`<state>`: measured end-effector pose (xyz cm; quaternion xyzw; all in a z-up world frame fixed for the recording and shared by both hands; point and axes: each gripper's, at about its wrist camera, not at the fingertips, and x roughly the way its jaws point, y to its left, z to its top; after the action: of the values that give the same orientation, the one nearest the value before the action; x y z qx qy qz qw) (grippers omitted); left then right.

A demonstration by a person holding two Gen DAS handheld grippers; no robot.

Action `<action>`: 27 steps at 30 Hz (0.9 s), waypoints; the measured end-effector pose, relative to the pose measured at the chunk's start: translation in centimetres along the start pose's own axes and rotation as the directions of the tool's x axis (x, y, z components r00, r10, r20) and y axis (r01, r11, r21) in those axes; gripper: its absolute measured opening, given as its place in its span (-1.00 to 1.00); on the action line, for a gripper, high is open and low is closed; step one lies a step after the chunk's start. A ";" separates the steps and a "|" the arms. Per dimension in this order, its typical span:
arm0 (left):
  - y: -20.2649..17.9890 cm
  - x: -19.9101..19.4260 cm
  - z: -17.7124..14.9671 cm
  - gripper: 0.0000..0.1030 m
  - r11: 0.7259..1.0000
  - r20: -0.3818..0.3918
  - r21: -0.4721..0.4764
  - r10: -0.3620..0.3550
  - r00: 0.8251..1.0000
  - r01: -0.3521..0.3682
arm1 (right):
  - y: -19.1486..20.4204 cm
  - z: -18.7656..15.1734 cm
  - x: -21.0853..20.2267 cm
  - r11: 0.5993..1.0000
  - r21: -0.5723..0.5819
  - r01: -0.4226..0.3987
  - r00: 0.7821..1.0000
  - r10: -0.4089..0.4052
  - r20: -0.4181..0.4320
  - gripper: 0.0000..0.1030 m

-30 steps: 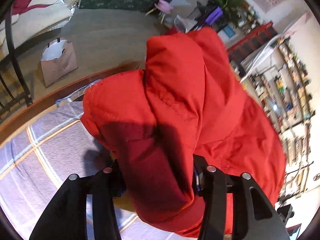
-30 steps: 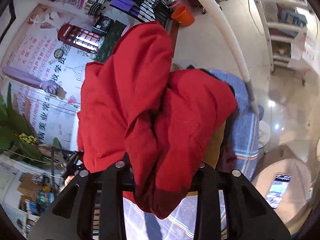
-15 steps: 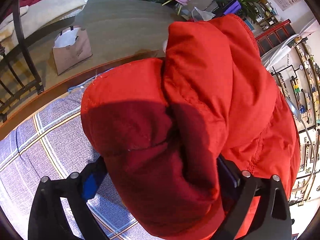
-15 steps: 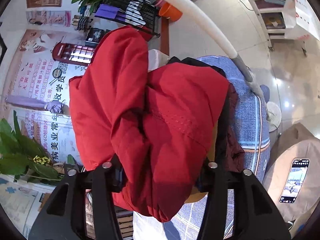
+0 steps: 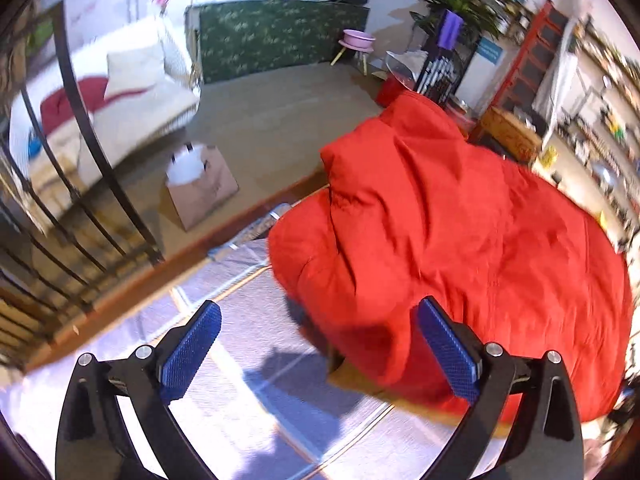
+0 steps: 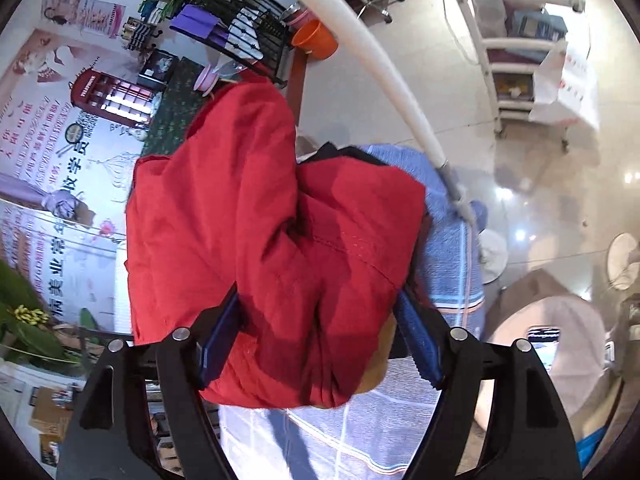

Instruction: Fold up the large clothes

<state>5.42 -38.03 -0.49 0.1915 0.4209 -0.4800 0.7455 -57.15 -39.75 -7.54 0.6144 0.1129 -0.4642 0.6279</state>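
A large red garment [image 5: 460, 248] lies bunched on the checked blue-grey cloth [image 5: 224, 392] that covers the table. My left gripper [image 5: 316, 352] is open, its blue pads wide apart, just in front of the garment's near left edge and holding nothing. In the right wrist view the red garment [image 6: 272, 240] fills the middle. My right gripper [image 6: 320, 340] is opened wide with the cloth bunched between its blue pads [image 6: 416, 340]. A mustard-coloured layer [image 6: 376, 368] shows under the red one.
A brown paper bag [image 5: 200, 188] stands on the floor beyond the table's wooden edge. A black metal railing [image 5: 60, 184] is at left. A white pole [image 6: 380, 68] slants across the right wrist view. A white shelf cart [image 6: 528, 40] stands at the far right.
My left gripper has opened, let go of the red garment and drawn back; the garment dropped onto the table. My right gripper's jaws have widened around the cloth.
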 end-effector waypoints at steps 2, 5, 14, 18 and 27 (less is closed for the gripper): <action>-0.5 -1.2 -0.2 0.88 0.999 0.011 0.038 0.021 1.000 -0.022 | 0.6 0.0 -1.3 0.999 -0.021 0.034 0.999 -0.033 0.036 0.56; -1.7 -2.9 -0.5 0.88 0.996 0.022 0.090 0.018 1.000 -0.020 | 2.2 0.1 -4.0 0.990 -0.078 0.116 0.988 -0.106 0.113 0.60; -9.2 -6.0 -2.1 0.88 0.937 -0.027 0.349 0.046 0.999 -0.034 | 8.5 -2.3 -5.8 0.924 -0.250 0.289 0.957 -0.269 0.113 0.85; -12.9 -7.0 -3.0 0.88 0.904 -0.066 0.427 0.063 0.996 -0.029 | 12.8 -5.5 -4.1 0.857 -0.414 0.307 0.949 -0.306 0.071 0.85; -17.0 -8.5 -4.6 0.88 0.882 -0.131 0.471 0.076 0.988 -0.005 | 19.8 -10.8 -2.4 0.724 -0.622 0.300 0.938 -0.341 0.056 0.89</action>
<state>-13.10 -38.10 5.78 0.4094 0.3414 -0.5365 0.6542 -39.51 -32.90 5.01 0.3583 0.3833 -0.4827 0.7012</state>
